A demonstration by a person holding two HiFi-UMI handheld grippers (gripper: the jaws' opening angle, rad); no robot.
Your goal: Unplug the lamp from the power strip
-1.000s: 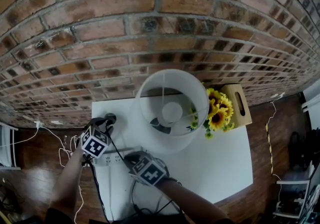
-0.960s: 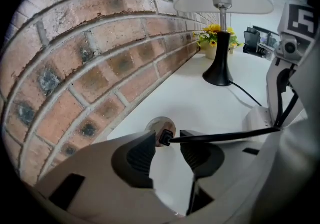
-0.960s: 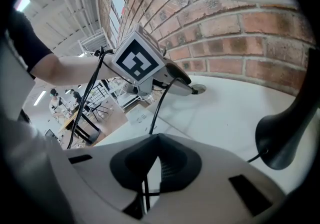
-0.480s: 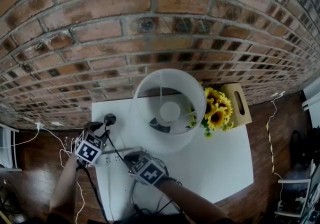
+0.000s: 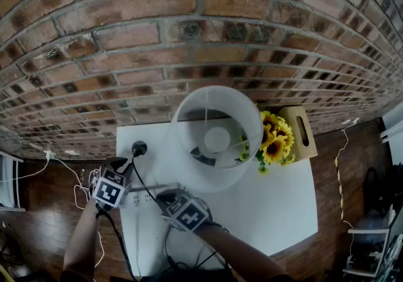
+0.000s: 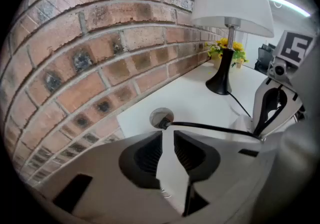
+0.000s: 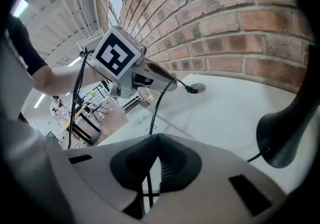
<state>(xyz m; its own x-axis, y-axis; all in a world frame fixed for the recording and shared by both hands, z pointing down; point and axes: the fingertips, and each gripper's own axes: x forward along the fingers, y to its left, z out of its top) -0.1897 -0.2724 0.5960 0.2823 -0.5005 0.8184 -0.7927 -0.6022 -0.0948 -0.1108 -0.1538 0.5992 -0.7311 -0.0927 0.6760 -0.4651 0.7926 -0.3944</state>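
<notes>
The brick wall point(image 5: 189, 29) is rough and matt, with coarse mortar. The bench point(image 5: 277, 205) is smooth, matt white. The lampshade point(image 5: 239, 111) looks like thin white cloth, and the lamp base point(image 6: 219, 84) is glossy black. The floor point(image 5: 38, 218) is wood with a sheen. The left gripper point(image 6: 167, 135) has matt grey plastic shells and ribbed black pads on its jaws.

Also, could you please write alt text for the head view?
A white-shaded lamp stands on a white table against a brick wall, sunflowers beside it, seen from above. At the table's near-left, the right tool is shut on a black cable; the left tool, jaws just closing with nothing between them, hovers alongside.
</notes>
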